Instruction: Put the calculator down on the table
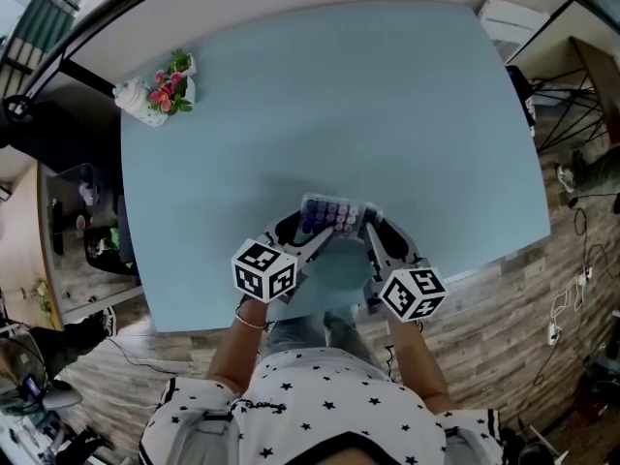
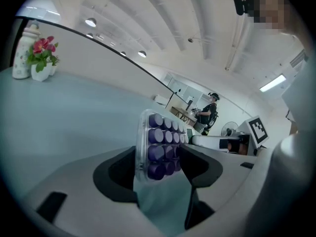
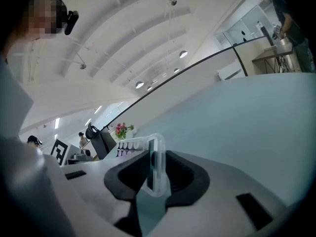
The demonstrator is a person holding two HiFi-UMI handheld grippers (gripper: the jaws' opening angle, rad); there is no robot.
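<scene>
I hold a clear-cased calculator [image 1: 331, 215] with purple keys in both grippers, just above the pale blue table [image 1: 339, 95] near its front edge. My left gripper [image 1: 308, 232] takes it from the left, and my right gripper [image 1: 371, 232] from the right. In the left gripper view the calculator [image 2: 160, 144] stands key-face on between the dark pads [image 2: 116, 174], with the left gripper [image 2: 160, 163] shut on it across its width. In the right gripper view the right gripper [image 3: 155, 171] is shut on the calculator's thin clear edge [image 3: 157, 168].
A small white vase of pink flowers with a white bottle [image 1: 160, 95] stands at the table's far left corner. The table's front edge runs just below my grippers, with wooden floor [image 1: 504, 318] beyond it. A person [image 2: 212, 110] stands far off in the room.
</scene>
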